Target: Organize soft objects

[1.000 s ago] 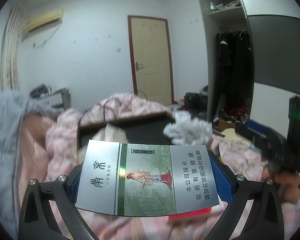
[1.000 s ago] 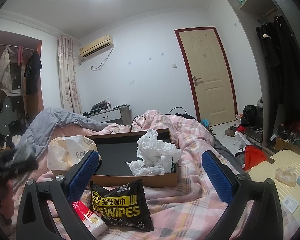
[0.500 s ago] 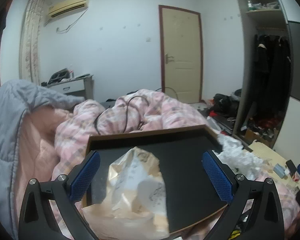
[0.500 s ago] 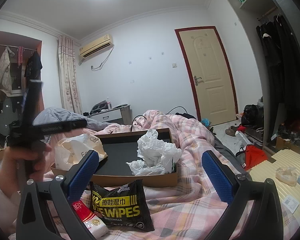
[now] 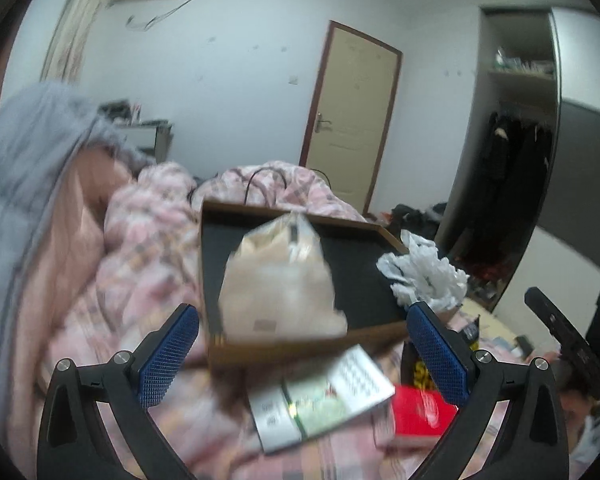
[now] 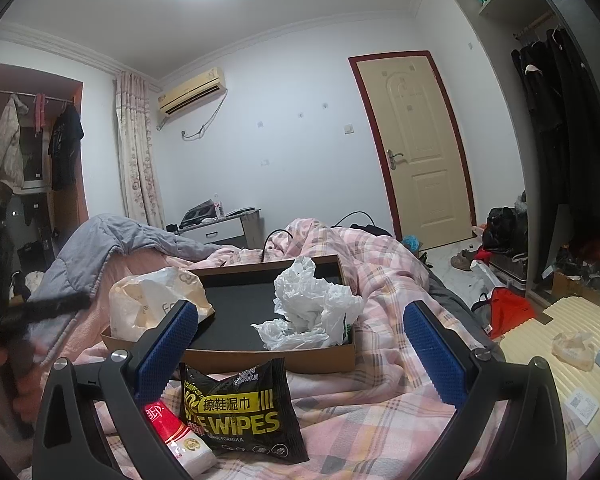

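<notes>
My left gripper [image 5: 304,354] is open and holds nothing; the view is blurred by motion. Just below it a silver and green carton [image 5: 320,400] lies on the pink checked quilt, beside a red pack [image 5: 420,412]. Beyond stands a brown tray [image 5: 300,350] with a black floor, holding a beige plastic bag [image 5: 280,280] and crumpled white plastic [image 5: 424,276]. My right gripper [image 6: 302,350] is open too, low over a black wipes pack [image 6: 236,412] and a red and white tissue pack [image 6: 176,436], in front of the tray [image 6: 268,360].
A grey duvet [image 6: 96,248] is heaped at the left of the bed. A black cable [image 6: 272,240] lies behind the tray. A cream suitcase [image 6: 560,344] stands at the right, with clutter on the floor near the door [image 6: 416,148].
My left gripper has let go of the silver and green carton, which now lies on the quilt before the tray, and has swung over the tray and back. The right gripper has stayed still.
</notes>
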{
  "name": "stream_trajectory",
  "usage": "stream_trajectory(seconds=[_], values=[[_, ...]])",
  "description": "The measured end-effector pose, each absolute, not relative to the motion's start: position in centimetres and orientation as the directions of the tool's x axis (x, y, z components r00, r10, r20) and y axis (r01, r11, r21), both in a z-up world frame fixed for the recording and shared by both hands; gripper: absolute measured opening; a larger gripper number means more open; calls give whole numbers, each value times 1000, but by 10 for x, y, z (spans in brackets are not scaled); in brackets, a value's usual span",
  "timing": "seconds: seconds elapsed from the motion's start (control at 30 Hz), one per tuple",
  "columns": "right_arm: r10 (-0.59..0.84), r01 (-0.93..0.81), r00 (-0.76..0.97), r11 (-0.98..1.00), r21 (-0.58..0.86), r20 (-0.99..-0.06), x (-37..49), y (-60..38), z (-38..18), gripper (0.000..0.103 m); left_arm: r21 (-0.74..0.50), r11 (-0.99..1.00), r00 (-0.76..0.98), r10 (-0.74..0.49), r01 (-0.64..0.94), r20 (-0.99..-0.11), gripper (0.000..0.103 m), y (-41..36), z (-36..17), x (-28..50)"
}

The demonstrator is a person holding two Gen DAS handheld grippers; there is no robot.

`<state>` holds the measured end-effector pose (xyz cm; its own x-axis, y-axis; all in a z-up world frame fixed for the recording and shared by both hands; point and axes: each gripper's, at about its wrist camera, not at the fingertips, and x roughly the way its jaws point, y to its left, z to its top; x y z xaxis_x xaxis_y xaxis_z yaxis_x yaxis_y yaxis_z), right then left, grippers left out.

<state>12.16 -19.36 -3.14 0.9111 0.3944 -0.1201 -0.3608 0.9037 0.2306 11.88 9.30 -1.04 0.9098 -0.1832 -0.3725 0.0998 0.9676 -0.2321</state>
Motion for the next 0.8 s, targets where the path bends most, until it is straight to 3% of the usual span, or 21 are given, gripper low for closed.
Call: stream_trajectory(seconds=[0.13,0.3,0.47,0.63,0.8], values=[[385,-347,919,894,284,-89,121,-207,-31,103,-313,945,879,-224,91,-420,103,100,-33,118],[283,-251,959,853,458,-2,117,-247,-35,103,-256,962,868,-205,94,-452,103,82,-48,119],[222,-155,974,800,580,-45,128,-267,-43,103,-208,969,837,-224,135,-499,103,61,-59,128],[249,-146,964,796,588,-98,137,-262,-45,103,-219,967,825,-230,132,-517,103,62,-63,130],[298,-210,950,824,527,-88,129,-251,-38,103,-240,966,832,-208,93,-514,103,68,-65,131]])
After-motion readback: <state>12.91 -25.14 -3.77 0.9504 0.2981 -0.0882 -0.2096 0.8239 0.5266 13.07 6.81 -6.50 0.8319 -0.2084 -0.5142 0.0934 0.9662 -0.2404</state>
